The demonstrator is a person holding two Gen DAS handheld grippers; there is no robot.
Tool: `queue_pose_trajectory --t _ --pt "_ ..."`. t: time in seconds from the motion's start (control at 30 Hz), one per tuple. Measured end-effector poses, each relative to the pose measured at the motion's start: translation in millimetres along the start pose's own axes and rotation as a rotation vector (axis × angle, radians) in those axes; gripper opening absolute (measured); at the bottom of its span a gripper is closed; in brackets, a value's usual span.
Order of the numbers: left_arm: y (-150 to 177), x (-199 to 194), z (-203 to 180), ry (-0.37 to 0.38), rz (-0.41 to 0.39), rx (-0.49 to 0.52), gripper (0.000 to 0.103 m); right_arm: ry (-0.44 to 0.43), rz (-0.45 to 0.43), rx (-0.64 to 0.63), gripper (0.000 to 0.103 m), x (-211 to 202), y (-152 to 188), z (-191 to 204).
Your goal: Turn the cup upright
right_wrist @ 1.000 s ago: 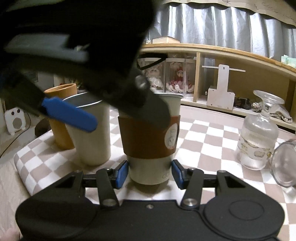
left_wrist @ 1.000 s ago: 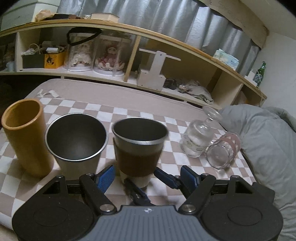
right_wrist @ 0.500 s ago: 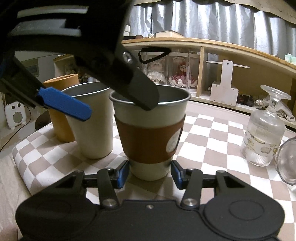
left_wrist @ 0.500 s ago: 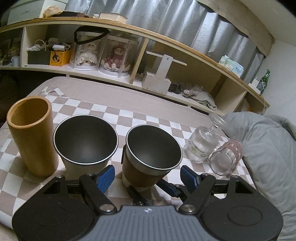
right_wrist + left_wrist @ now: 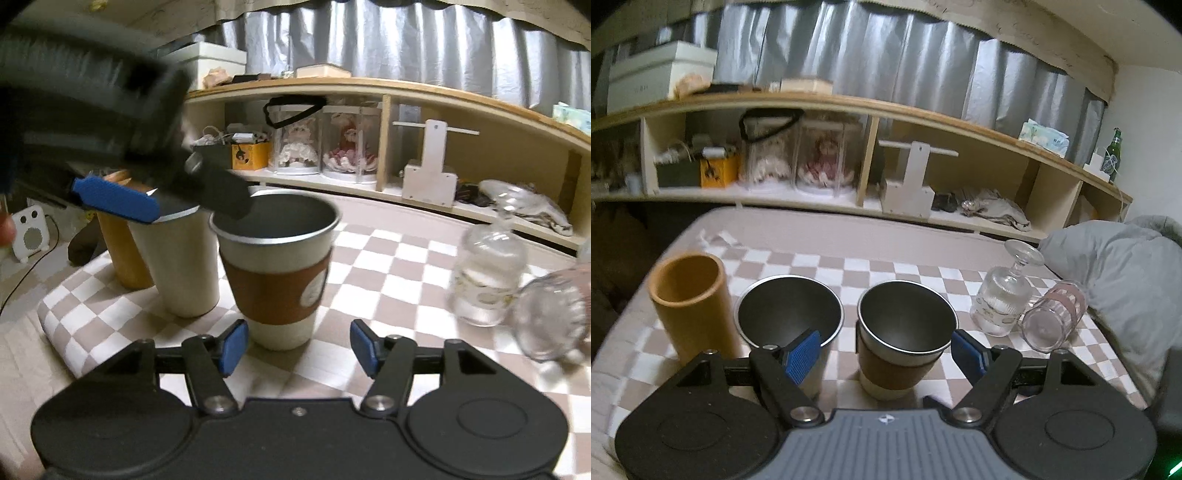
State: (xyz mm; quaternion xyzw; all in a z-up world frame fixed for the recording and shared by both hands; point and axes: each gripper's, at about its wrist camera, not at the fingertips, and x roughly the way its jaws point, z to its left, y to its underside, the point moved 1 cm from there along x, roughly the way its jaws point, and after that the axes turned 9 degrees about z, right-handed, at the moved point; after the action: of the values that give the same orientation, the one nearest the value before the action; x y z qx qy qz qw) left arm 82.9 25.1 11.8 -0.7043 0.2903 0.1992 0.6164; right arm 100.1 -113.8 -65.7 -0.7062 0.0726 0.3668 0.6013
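Left black plastic two-finger gripper [image 5: 884,350]: ribbed grey centre plate with a small logo, silver pivot screws, textured blue rubber pads [image 5: 803,352]. Right matching black gripper [image 5: 295,345]: plain black body, round embossed discs, silver screws, blue pads [image 5: 232,346].

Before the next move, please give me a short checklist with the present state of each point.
1. Sleeved steel cup upright on checkered cloth: ok.
2. Right hand-held gripper open, pads off the cup: ok.
3. Left hand-held gripper open, above the cup: ok.
4. Plain steel cup and orange tumbler upright: ok.
5. Pink-banded glass upright: not ok, lies on its side.
6. Stemmed glass upright: not ok, inverted.
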Motion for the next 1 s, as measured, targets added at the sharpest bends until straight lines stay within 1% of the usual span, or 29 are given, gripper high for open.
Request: queue_pose_trajectory --t 0.23,0.27,0.33,0.37,0.47,0.63,0.7,0.8,1.0 --pt "11.9 -22.2 0.1 -0.025 -0.028 0.016 0.079 0.033 -0.029 0.019 0.070 -48.4 -7.7 -9.6" --pt "14.6 -24.4 -0.4 -0.030 -0.028 0.017 0.080 0.043 -0.035 0.021 0.071 -55.3 -8.1 -10.8" --pt "18.9 -28.8 -1.0 -0.041 -0.034 0.020 0.087 0.061 -0.044 0.040 0.073 -65.9 -7.6 -15.2" --pt "21.6 -31.4 -1.6 -0.046 -0.038 0.024 0.088 0.069 -0.046 0.054 0.074 -70.6 -7.2 -16.9" --pt "29.1 -36.9 -3.6 -0.056 -0.043 0.037 0.092 0.100 -0.057 0.080 0.076 -87.4 -2.0 -23.2" --pt "40.9 -45.6 -9.8 -0.081 -0.059 0.065 0.099 0.142 -0.082 0.102 0.083 -111.0 6.5 -28.9" --pt "45.0 -48.4 -11.7 -0.085 -0.064 0.076 0.100 0.151 -0.090 0.113 0.087 -118.8 10.0 -30.5" --pt "51.0 -51.0 -14.7 -0.090 -0.068 0.090 0.103 0.173 -0.099 0.121 0.090 -129.8 16.9 -31.5" --pt "59.1 -53.0 -18.4 -0.096 -0.063 0.096 0.103 0.206 -0.106 0.149 0.098 -146.4 28.3 -37.7"
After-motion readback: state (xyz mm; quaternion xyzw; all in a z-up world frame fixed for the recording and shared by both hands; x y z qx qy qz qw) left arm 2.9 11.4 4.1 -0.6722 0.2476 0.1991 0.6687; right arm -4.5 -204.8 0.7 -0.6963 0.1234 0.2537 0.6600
